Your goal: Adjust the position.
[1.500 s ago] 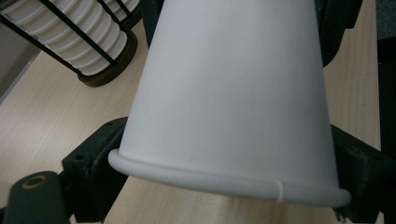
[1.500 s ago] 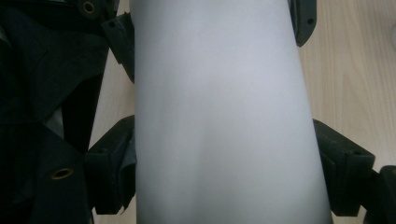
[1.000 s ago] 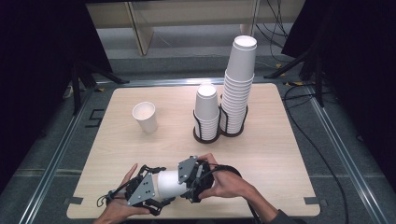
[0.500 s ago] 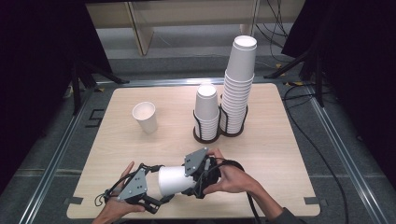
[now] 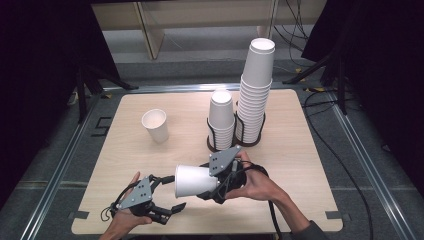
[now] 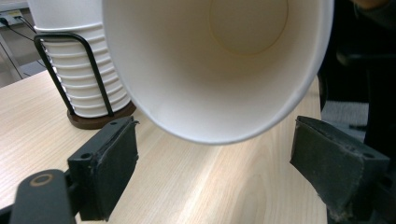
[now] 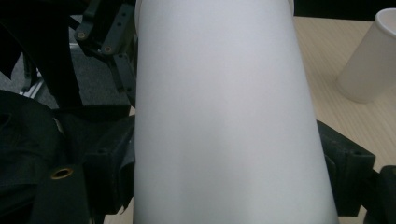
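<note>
Left gripper view: cup (image 6: pixel 219 60) interior | right gripper (image 5: pixel 212 185) clamps cup | left gripper (image 5: pixel 167 192) agape

Left gripper (image 6: pixel 215 182): jaws spread wide, nothing between the pads. Paper cup (image 6: pixel 219 70) held on its side just above and ahead of the jaws, open mouth toward the camera, rim not touching either jaw. Stack of white cups (image 6: pixel 79 60) upper left, standing in a black wire holder (image 6: pixel 95 77) on the wooden counter (image 6: pixel 210 186).
</note>
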`<state>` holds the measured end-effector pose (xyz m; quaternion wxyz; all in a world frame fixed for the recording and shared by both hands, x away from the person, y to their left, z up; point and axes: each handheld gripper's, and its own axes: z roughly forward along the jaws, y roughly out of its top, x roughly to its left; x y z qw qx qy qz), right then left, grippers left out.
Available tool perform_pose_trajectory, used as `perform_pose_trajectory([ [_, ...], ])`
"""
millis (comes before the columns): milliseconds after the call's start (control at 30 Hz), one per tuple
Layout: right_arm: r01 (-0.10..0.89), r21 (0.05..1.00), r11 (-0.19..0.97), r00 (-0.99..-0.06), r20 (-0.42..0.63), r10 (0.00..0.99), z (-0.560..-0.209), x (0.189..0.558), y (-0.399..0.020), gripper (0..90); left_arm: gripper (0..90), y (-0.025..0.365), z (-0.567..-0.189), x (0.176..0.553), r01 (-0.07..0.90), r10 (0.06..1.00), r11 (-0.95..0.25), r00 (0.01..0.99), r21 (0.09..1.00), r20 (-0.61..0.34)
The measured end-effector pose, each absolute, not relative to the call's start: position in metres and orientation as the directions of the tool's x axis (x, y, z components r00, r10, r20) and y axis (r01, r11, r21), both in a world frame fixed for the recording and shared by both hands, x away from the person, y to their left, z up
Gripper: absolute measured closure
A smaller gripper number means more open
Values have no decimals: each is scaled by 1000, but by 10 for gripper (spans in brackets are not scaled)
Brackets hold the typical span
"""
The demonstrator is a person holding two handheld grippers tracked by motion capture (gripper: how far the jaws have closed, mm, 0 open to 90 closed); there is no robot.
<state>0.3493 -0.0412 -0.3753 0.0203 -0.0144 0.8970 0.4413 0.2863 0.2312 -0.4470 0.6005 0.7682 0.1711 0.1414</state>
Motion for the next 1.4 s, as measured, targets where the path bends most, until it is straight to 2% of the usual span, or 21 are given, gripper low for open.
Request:
perform_pose_trajectory([
  [200, -37, 819, 572, -999, -28, -24, -375, 349, -42, 214, 142, 235, -444, 287, 132, 441, -170, 896, 977, -45],
  [400, -64, 819, 570, -998, -43, -50, -377, 349, -39, 214, 142, 234, -443, 286, 140, 424, -144, 903, 980, -67],
  [567, -47, 826, 561, -998, -13, -63, -381, 349, -39, 215, 142, 233, -443, 287, 151, 402, -98, 910, 984, -100],
  [1033, -43, 824, 565, -995, 16, -100, -394, 348, -30, 215, 55, 232, -441, 286, 163, 391, -81, 912, 983, -119],
  [1233, -56, 823, 565, -994, 10, -113, -397, 348, -27, 216, 50, 231, -442, 286, 161, 371, -41, 919, 986, -135],
  [1400, -39, 821, 570, -994, 28, -108, -399, 347, -26, 218, 58, 233, -440, 285, 166, 387, -62, 913, 984, -129],
])
